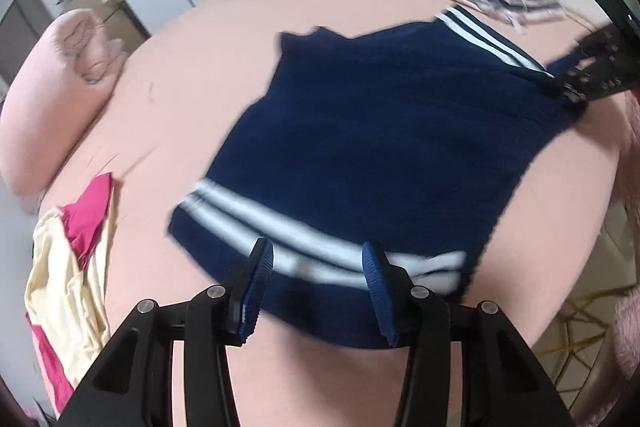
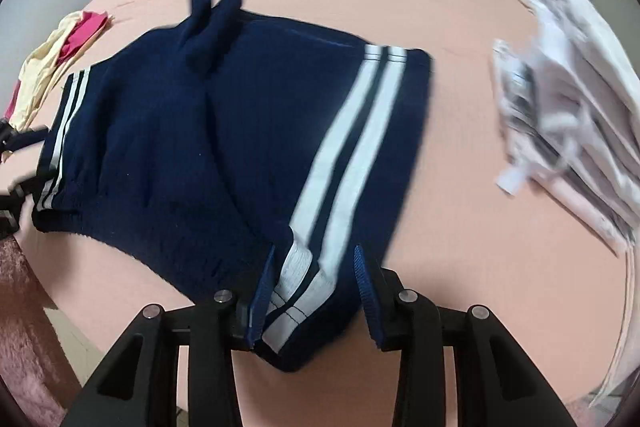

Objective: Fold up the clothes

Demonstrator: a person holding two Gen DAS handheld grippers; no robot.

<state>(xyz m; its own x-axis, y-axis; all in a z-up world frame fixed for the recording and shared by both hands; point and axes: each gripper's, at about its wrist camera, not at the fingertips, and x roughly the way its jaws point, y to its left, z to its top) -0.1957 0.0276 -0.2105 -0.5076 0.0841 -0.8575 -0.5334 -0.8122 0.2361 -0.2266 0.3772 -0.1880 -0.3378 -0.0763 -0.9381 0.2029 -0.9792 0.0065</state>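
Item: navy shorts [image 2: 224, 131] with white side stripes, flat mid-bed [image 2: 460, 187], fold not yet begun; your left gripper [image 1: 318, 267] and right gripper [image 2: 312, 283] stand spread, unclenched, straddling the striped hems at 6 o'clock—clench both, then carry toward 12.

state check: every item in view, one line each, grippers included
navy shorts: spread on the bed, not yet folded, waistband end between both sets of fingers
left gripper: open, straddling one striped waistband corner
right gripper: open, straddling the other striped corner
grey-white garments: stacked, blurred
pink-and-cream clothing: crumpled heap
pillow: lying at the bed's edge
pink bedsheet: mostly smooth
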